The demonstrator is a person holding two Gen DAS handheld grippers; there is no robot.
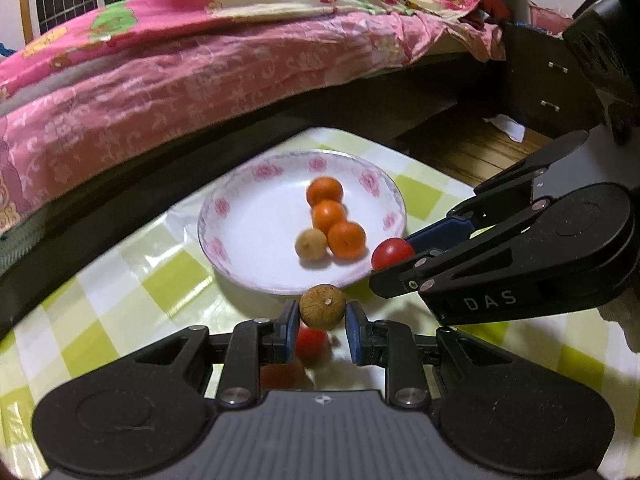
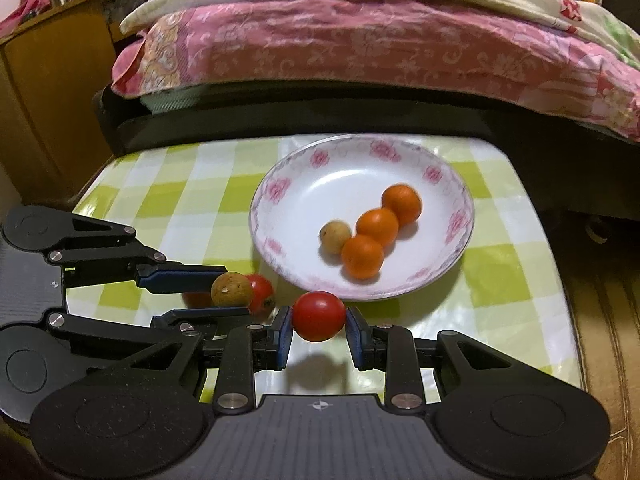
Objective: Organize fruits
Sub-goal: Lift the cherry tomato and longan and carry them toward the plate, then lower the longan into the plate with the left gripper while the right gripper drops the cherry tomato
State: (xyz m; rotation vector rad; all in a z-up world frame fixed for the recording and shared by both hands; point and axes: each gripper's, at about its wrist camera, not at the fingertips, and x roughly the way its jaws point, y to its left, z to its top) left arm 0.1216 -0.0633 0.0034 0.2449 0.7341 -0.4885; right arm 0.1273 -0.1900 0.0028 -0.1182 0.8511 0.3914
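My left gripper (image 1: 322, 314) is shut on a tan longan (image 1: 322, 306), held just above the table at the near rim of the white floral plate (image 1: 240, 216). My right gripper (image 2: 319, 322) is shut on a red cherry tomato (image 2: 319, 316), near the plate's front edge (image 2: 280, 248). In the left wrist view the right gripper (image 1: 394, 258) comes in from the right with the tomato (image 1: 392, 253). The plate holds three small oranges (image 2: 378, 226) and one longan (image 2: 335, 237). Another red tomato (image 2: 260, 292) lies on the table beneath the left gripper (image 2: 232, 291).
The table has a green and white checked cloth (image 2: 180, 208). A bed with pink floral bedding (image 2: 360, 48) stands right behind the table. A dark cabinet with drawers (image 1: 548, 84) is at the right in the left wrist view, a wooden cabinet (image 2: 52, 92) at the left in the right wrist view.
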